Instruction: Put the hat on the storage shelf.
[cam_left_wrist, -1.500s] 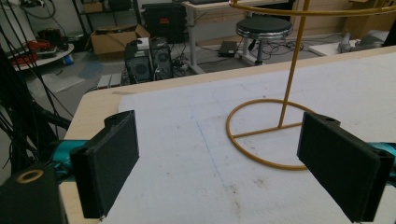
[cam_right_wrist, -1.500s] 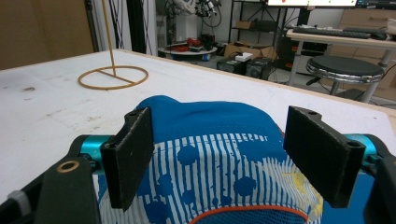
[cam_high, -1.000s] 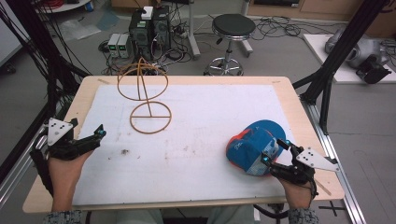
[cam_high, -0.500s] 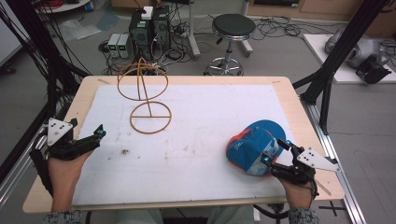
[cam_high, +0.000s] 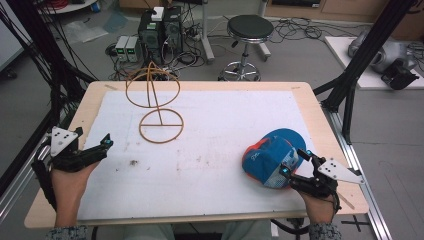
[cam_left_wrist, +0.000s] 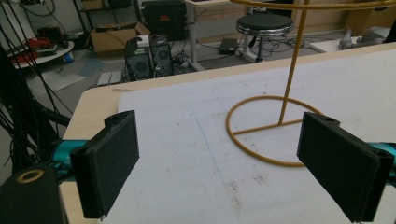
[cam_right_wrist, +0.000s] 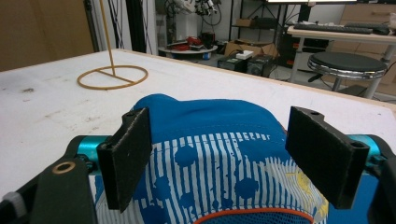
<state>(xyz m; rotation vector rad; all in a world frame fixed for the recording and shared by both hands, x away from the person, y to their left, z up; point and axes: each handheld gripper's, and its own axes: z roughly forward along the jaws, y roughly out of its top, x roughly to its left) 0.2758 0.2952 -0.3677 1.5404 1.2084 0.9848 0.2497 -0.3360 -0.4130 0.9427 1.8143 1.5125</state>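
Note:
A blue cap (cam_high: 272, 156) with white stripes and orange trim lies on the white mat near the table's right front. My right gripper (cam_high: 295, 162) sits just behind it, open, its jaws wide apart on either side of the cap's (cam_right_wrist: 219, 154) near edge without pressing it. A yellow wire stand (cam_high: 156, 102), a ring base with an upright post and a hoop on top, rises at the back left. My left gripper (cam_high: 106, 145) rests open at the left edge, pointing toward the stand's base (cam_left_wrist: 266, 130), nothing between its jaws.
The white mat (cam_high: 210, 150) covers most of the wooden table (cam_high: 320, 120) and carries a few dark smudges (cam_high: 134, 162). Behind the table stand a black stool (cam_high: 248, 30) and computer boxes (cam_high: 161, 27) with cables. Black frame posts (cam_high: 360, 60) flank both sides.

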